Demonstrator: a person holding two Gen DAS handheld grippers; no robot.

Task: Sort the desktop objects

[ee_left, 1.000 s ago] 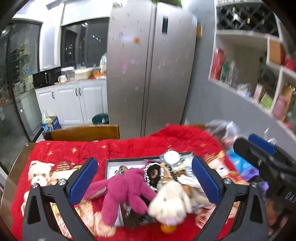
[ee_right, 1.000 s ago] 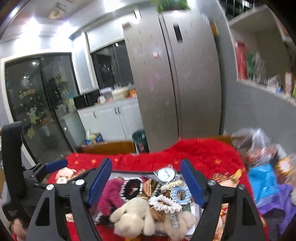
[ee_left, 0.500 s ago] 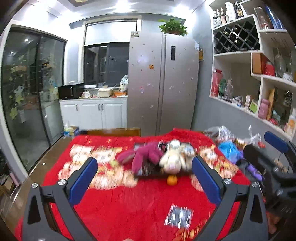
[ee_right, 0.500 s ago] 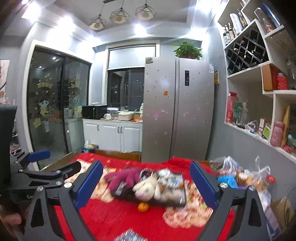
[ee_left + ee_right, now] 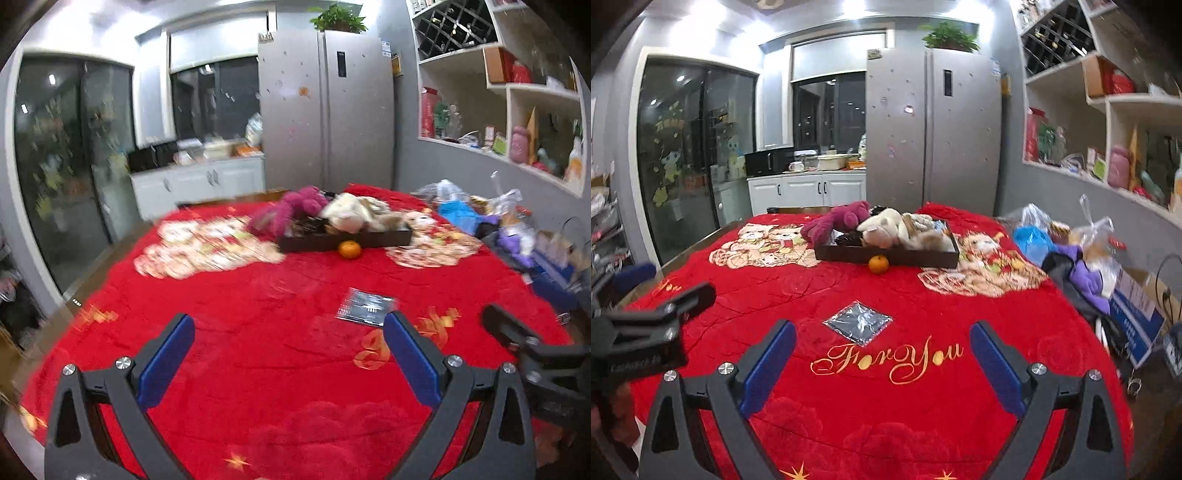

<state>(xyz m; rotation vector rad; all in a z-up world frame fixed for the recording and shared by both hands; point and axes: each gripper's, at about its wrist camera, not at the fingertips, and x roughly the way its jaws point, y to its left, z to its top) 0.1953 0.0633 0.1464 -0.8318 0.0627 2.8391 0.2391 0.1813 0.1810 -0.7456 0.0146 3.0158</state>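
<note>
At the far end of the red cloth stands a dark tray (image 5: 343, 240) (image 5: 886, 254). Piled in it are a pink plush toy (image 5: 291, 210) (image 5: 838, 221), a cream plush dog (image 5: 347, 214) (image 5: 882, 225) and small trinkets. An orange (image 5: 349, 249) (image 5: 878, 264) lies on the cloth, touching the tray's near wall. A silver foil packet (image 5: 367, 306) (image 5: 857, 321) lies flat mid-table. My left gripper (image 5: 288, 325) is open and empty over the near cloth. My right gripper (image 5: 882, 328) is open and empty too, just short of the packet.
Plastic bags and purple cloth (image 5: 1071, 251) crowd the table's right edge, with a blue-and-white box (image 5: 1137, 314) beside them. A chair back (image 5: 229, 201) stands beyond the table, a fridge (image 5: 934, 129) behind it. Wall shelves (image 5: 1108, 147) run along the right.
Both grippers have pulled back from right over the tray to the near end of the table and sunk a little. The right jaws have spread wider. The tray's contents are unmoved.
</note>
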